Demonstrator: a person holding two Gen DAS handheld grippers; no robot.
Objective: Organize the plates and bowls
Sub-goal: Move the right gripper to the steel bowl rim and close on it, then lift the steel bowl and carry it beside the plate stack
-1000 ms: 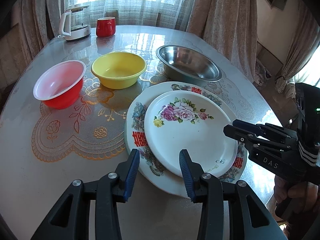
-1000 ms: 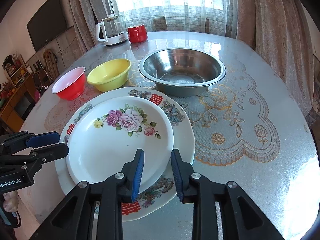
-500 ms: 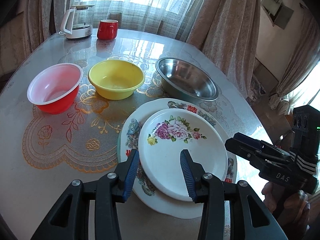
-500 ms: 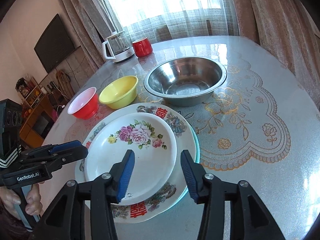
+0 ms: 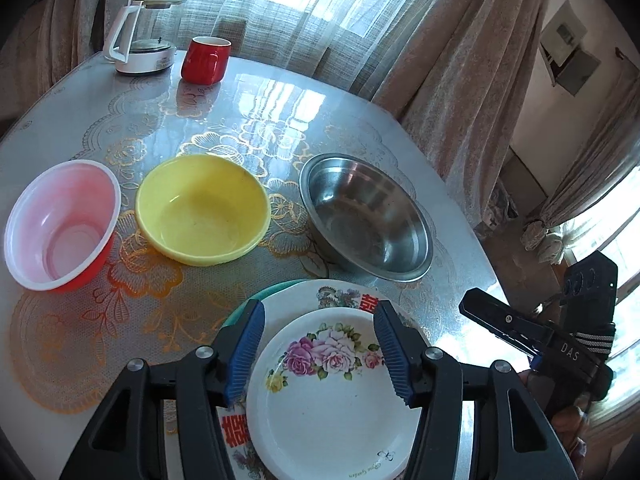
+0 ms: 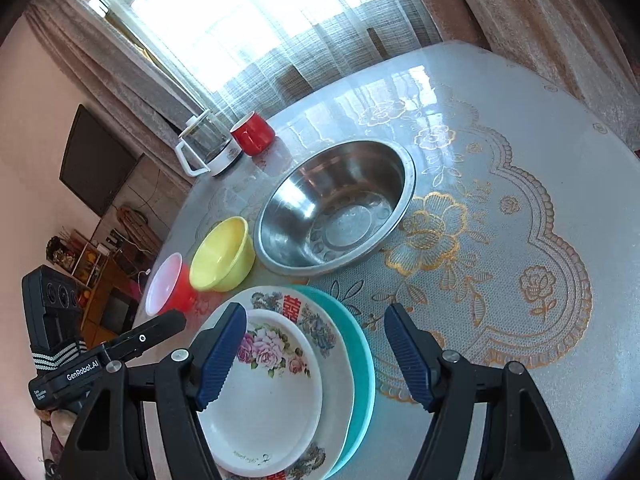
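A small flowered plate (image 5: 332,408) lies on a larger patterned plate (image 5: 340,294), with a teal plate (image 6: 360,360) under both. Beyond them stand a red bowl (image 5: 60,220), a yellow bowl (image 5: 202,208) and a steel bowl (image 5: 364,216) in a row. My left gripper (image 5: 319,307) hovers over the stack, jaws opening, its pads pressing nothing. My right gripper (image 6: 316,308) hangs over the stack's right side (image 6: 260,400), jaws also opening and empty. Each wrist view shows the other gripper at its edge (image 5: 492,316) (image 6: 160,328).
A glass kettle (image 5: 140,36) and a red mug (image 5: 206,60) stand at the table's far end by the curtains. The lace-patterned tabletop (image 6: 500,260) stretches right of the steel bowl (image 6: 336,208). A hand (image 5: 568,420) holds the right gripper off the table's edge.
Both grippers have moved forward over the plates toward the bowls, and both jaws have widened. The right wrist has rolled, tilting its view; the teal plate now shows.
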